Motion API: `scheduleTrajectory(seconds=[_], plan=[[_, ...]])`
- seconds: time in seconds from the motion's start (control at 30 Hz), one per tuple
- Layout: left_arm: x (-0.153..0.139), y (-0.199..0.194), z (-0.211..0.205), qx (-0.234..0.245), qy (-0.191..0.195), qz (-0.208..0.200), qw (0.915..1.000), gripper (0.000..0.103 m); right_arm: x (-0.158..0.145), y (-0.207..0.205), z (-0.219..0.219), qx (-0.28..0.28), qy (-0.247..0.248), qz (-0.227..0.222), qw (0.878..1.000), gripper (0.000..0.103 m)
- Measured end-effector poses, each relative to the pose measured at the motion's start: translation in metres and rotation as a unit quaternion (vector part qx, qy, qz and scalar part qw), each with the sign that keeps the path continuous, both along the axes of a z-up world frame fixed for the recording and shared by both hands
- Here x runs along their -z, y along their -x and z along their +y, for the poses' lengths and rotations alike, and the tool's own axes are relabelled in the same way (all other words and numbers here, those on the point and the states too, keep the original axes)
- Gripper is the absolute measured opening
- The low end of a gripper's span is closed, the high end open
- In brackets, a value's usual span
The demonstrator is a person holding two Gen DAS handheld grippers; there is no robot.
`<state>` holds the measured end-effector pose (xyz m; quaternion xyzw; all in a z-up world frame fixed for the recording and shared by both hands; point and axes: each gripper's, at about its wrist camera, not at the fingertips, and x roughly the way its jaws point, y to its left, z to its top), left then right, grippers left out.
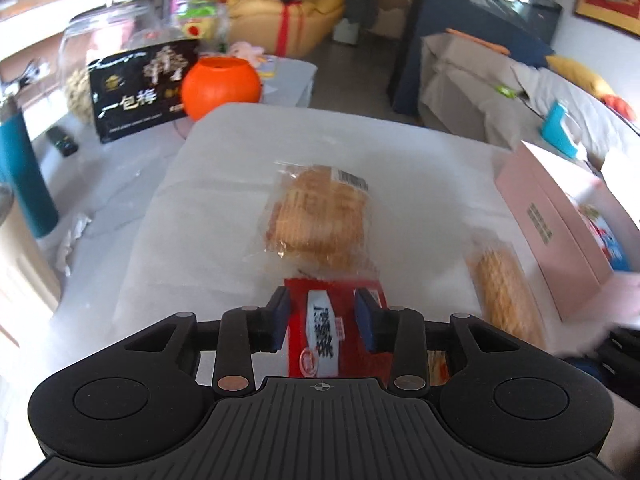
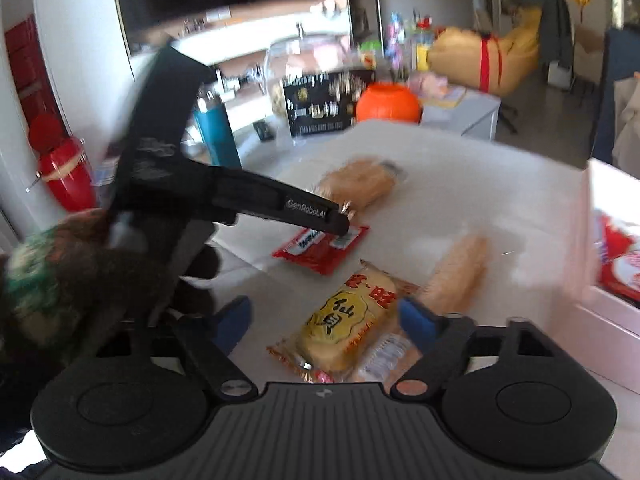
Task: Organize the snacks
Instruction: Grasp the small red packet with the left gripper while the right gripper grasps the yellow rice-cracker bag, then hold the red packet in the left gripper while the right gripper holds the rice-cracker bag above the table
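Note:
A red snack packet point(image 1: 336, 332) lies on the white table between the fingers of my left gripper point(image 1: 323, 314), whose jaws stand open on either side of it; the packet also shows in the right wrist view point(image 2: 316, 250) under the left gripper's tip. A clear-wrapped rice cracker pack point(image 1: 320, 216) lies just beyond it. A second cracker pack point(image 1: 504, 292) lies to the right by the pink box point(image 1: 560, 224). My right gripper point(image 2: 326, 320) is open above a yellow rice cracker packet point(image 2: 352, 328), with a cracker pack point(image 2: 460, 272) beside it.
A black snack box point(image 1: 140, 92), an orange round container point(image 1: 222, 86), a teal bottle point(image 1: 24, 172) and a glass jar point(image 1: 104, 32) stand at the table's far left. The pink box point(image 2: 608, 308) holds red-white packets point(image 2: 620, 264). A sofa point(image 1: 520, 92) is behind.

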<state>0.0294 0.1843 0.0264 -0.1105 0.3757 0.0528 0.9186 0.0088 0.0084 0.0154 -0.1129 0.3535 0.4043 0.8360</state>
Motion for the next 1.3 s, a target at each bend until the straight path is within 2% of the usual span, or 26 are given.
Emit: scheduleTrajectory(seconds=[0.07, 0.13, 0.17, 0.2, 0.4, 0.5, 0.6, 0.7, 0.8, 0.97, 1.03, 1.1, 1.17, 1.3], plan=[[0.002, 0.006, 0.004, 0.008, 0.009, -0.003, 0.9999, 0.039, 0.01, -0.006, 0.008, 0.013, 0.03, -0.008, 0.999, 0.057], [0.002, 0.013, 0.003, 0.016, 0.006, -0.007, 0.9998, 0.039, 0.015, -0.008, 0.007, 0.019, 0.04, -0.002, 0.999, 0.054], [0.003, 0.015, 0.0, 0.02, 0.001, -0.01, 0.9998, 0.039, 0.016, -0.008, 0.004, 0.02, 0.044, 0.002, 0.999, 0.043], [0.003, 0.018, -0.003, 0.025, -0.004, -0.012, 0.9996, 0.039, 0.016, -0.006, 0.001, 0.02, 0.048, 0.004, 0.999, 0.039], [0.003, 0.025, -0.034, 0.093, 0.005, -0.008, 0.9956, 0.039, 0.014, 0.017, -0.045, 0.016, 0.05, 0.012, 0.999, 0.037], [0.003, 0.033, -0.058, 0.139, 0.0, -0.003, 0.9902, 0.04, 0.004, 0.031, -0.077, 0.023, 0.029, 0.022, 0.999, 0.036], [0.003, 0.04, -0.078, 0.169, -0.003, 0.003, 0.9857, 0.04, -0.015, 0.041, -0.108, 0.038, -0.006, 0.004, 0.999, 0.036], [0.004, 0.045, -0.096, 0.189, -0.008, 0.008, 0.9819, 0.041, -0.03, 0.043, -0.137, 0.078, -0.022, -0.025, 0.996, 0.036], [0.004, 0.049, -0.11, 0.203, -0.01, 0.015, 0.9791, 0.042, -0.026, 0.036, -0.154, 0.125, -0.004, -0.041, 0.991, 0.036], [0.002, 0.061, -0.13, 0.228, -0.016, 0.023, 0.9733, 0.044, 0.002, 0.023, -0.177, 0.203, 0.061, -0.056, 0.976, 0.037], [0.003, 0.064, -0.135, 0.243, -0.005, 0.028, 0.9697, 0.044, 0.012, 0.02, -0.183, 0.221, 0.076, -0.053, 0.971, 0.043], [0.004, 0.068, -0.144, 0.26, 0.001, 0.031, 0.9652, 0.044, 0.021, 0.018, -0.188, 0.231, 0.088, -0.049, 0.968, 0.069], [0.004, 0.071, -0.153, 0.274, -0.001, 0.031, 0.9613, 0.044, 0.024, 0.019, -0.195, 0.24, 0.086, -0.06, 0.965, 0.079], [0.005, 0.067, -0.168, 0.287, 0.01, 0.033, 0.9572, 0.047, 0.031, 0.012, -0.202, 0.251, 0.075, -0.058, 0.963, 0.088]])
